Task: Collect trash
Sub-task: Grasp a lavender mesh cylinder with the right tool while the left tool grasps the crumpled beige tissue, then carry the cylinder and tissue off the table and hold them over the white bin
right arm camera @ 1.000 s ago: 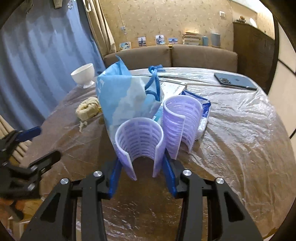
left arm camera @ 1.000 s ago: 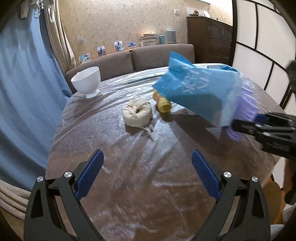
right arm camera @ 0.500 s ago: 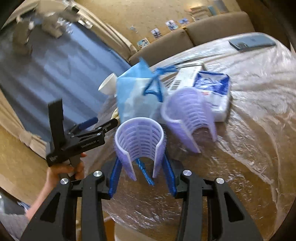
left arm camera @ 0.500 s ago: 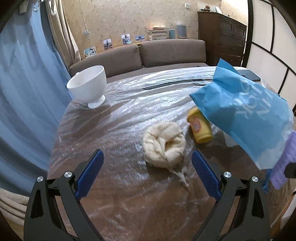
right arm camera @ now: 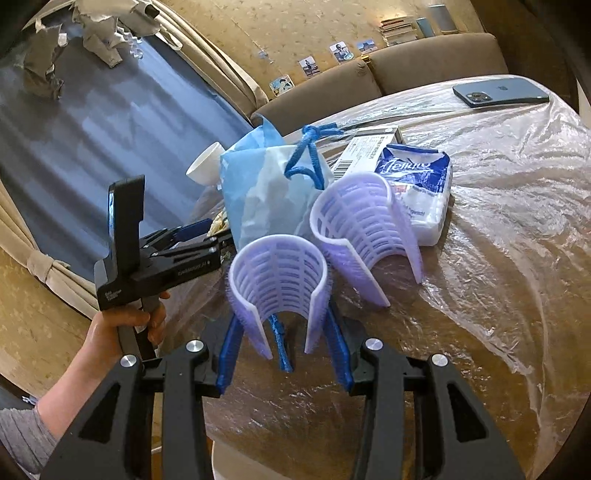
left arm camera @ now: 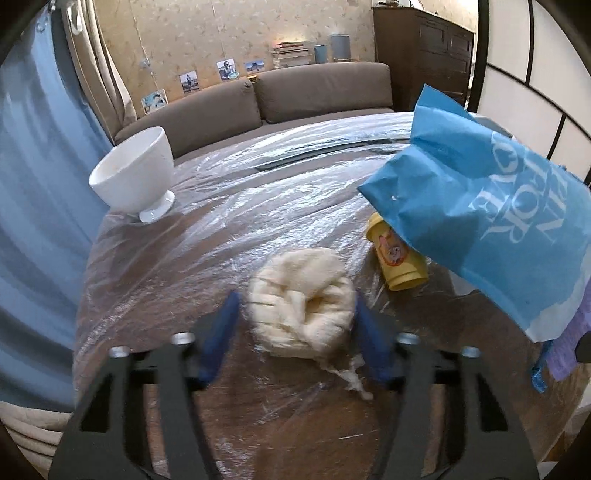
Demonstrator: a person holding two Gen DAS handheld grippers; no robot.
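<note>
Film-covered table (left arm camera: 192,236), cream wad (left arm camera: 301,302) between closing left tongs (left arm camera: 295,332)

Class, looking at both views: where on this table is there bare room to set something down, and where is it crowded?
Free: the stretch between the bowl and the rag, and between the phone and the tissue pack. Crowded: around the blue bag, cup and rag.

Living room behind a covered round table

A brown sofa (left arm camera: 258,99) stands against patterned beige wallpaper (left arm camera: 221,33) pinned with small photos (left arm camera: 225,69); blue curtains (left arm camera: 33,166) hang left, a dark wooden cabinet (left arm camera: 424,48) right.
</note>
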